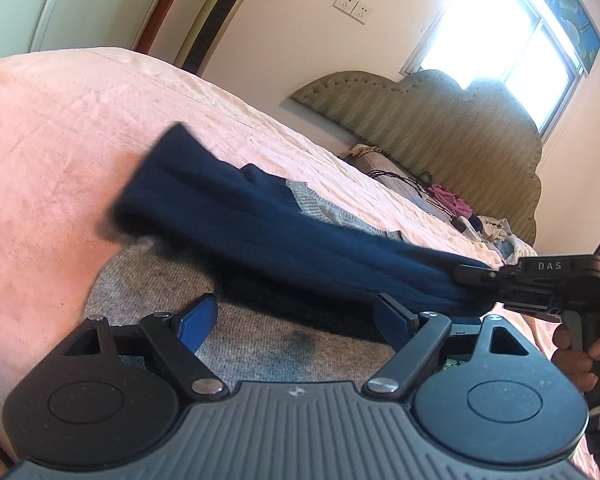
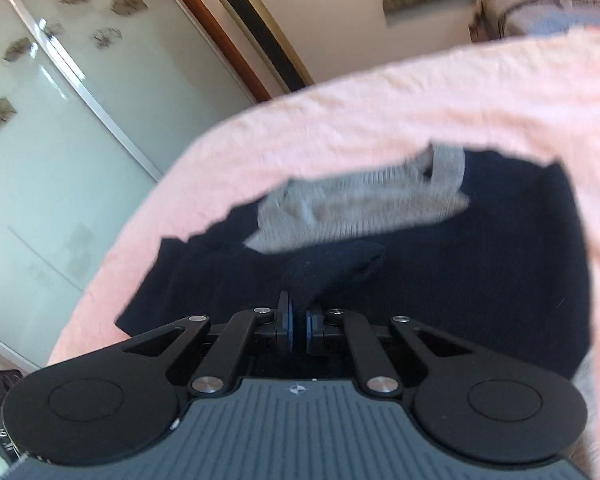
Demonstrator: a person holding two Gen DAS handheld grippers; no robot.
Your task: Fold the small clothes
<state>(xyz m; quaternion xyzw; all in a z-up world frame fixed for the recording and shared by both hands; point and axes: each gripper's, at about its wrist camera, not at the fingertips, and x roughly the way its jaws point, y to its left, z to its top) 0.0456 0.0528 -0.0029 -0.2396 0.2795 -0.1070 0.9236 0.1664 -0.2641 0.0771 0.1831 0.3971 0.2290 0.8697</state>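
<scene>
Our right claw pinches a navy garment; our left claw gapes empty.
The navy cloth stretches lifted above a grey knit on the pink bed, headboard beyond.

White letters "DAS" on the right gripper body, slightly blurred, apparently complete

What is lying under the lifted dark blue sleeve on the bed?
Under the dark blue sleeve, pinched by the right gripper, grey knit fabric lies on the pink sheet. The sleeve's shadow hides part of it. The left gripper hovers open.
</scene>
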